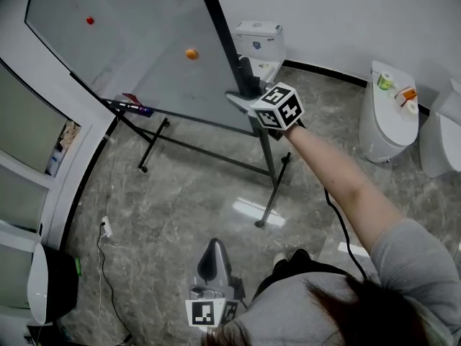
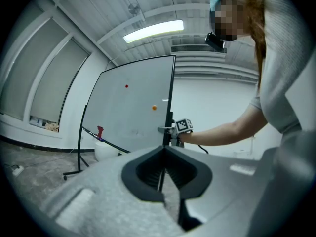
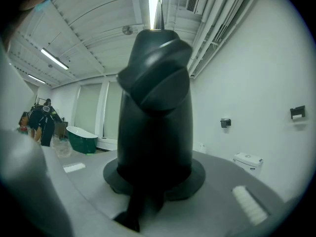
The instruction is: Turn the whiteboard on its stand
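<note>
The whiteboard (image 1: 122,42) stands tilted on its black wheeled stand (image 1: 270,186); the left gripper view also shows the whiteboard (image 2: 133,107) ahead. At arm's length, my right gripper (image 1: 247,78) is shut on the black frame at the board's right edge, by a grey bracket. In the right gripper view that black frame (image 3: 155,107) fills the space between the jaws of the right gripper (image 3: 155,147). My left gripper (image 1: 211,262) hangs low near my body, far from the board. Its black pads meet and hold nothing, and the left gripper (image 2: 163,177) points toward the board.
A red magnet (image 1: 90,21) and an orange magnet (image 1: 191,53) stick to the board, and markers (image 1: 133,107) lie on its tray. Toilets (image 1: 389,114) stand along the far wall, another toilet (image 1: 259,38) behind the board. A cable (image 1: 104,229) lies on the floor at left.
</note>
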Demonstrator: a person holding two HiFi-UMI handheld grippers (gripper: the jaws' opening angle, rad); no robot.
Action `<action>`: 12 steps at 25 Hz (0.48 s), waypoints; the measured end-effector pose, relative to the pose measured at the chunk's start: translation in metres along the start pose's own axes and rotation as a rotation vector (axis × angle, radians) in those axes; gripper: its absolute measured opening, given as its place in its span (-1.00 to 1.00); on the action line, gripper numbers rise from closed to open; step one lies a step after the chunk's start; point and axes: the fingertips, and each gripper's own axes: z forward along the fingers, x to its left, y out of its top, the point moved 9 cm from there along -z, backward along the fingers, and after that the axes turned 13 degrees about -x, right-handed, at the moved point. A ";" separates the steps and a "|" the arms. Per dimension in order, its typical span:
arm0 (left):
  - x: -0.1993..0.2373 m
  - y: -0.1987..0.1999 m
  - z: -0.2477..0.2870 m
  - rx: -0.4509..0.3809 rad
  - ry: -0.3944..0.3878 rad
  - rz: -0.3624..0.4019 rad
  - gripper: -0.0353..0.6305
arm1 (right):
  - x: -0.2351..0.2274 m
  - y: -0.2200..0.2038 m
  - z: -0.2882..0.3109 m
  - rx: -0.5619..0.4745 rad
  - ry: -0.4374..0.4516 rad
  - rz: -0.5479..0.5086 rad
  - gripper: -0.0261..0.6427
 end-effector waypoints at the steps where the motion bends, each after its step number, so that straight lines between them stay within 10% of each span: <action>1: -0.001 -0.001 0.001 0.000 -0.005 -0.001 -0.88 | 0.000 0.000 -0.004 -0.002 0.000 -0.001 -0.67; 12: -0.025 -0.010 0.019 0.005 -0.085 -0.011 -0.88 | -0.005 0.007 -0.047 -0.011 -0.003 -0.007 -0.68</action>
